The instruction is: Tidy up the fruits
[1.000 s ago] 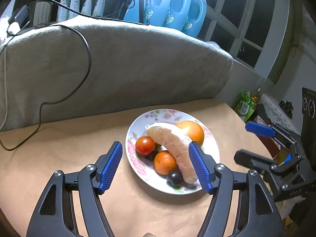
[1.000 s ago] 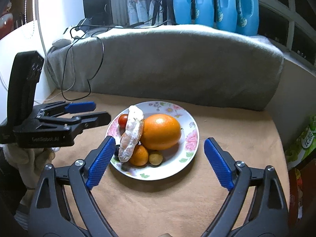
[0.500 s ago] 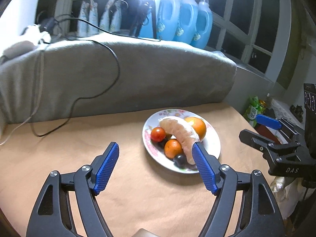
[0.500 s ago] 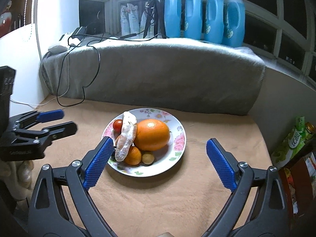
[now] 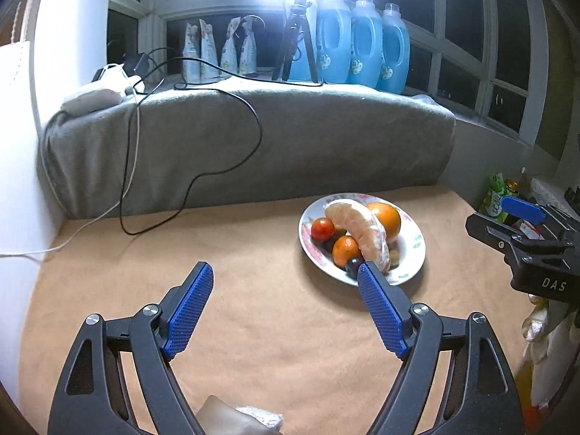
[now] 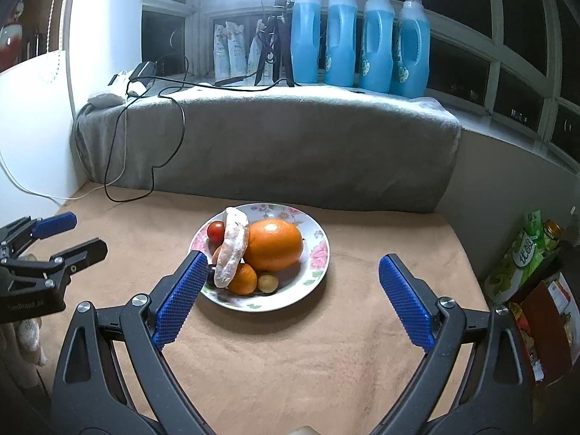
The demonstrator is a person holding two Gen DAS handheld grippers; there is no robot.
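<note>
A floral white plate (image 6: 319, 253) (image 5: 413, 250) sits on the tan cloth. It holds a big orange (image 6: 273, 243) (image 5: 386, 217), a long pale wrapped piece (image 6: 232, 250) (image 5: 362, 232) lying across the pile, a small mandarin (image 6: 244, 279) (image 5: 344, 250), a red tomato (image 6: 216, 231) (image 5: 322, 228), a dark grape (image 5: 351, 265) and a small brownish fruit (image 6: 268, 282). My left gripper (image 5: 282, 272) is open and empty, near and left of the plate. My right gripper (image 6: 291, 262) is open and empty, just in front of the plate.
A grey blanket-covered ledge (image 6: 268, 145) runs behind the table with black and white cables (image 5: 203, 174) hanging down. Blue detergent bottles (image 6: 359, 40) and a tripod stand on the sill. Snack packages (image 6: 522, 257) stand at the table's right edge. A white wall bounds the left.
Both grippers have pulled back and up from the plate, so it looks smaller. The left gripper has shifted left. Both stay open and empty.
</note>
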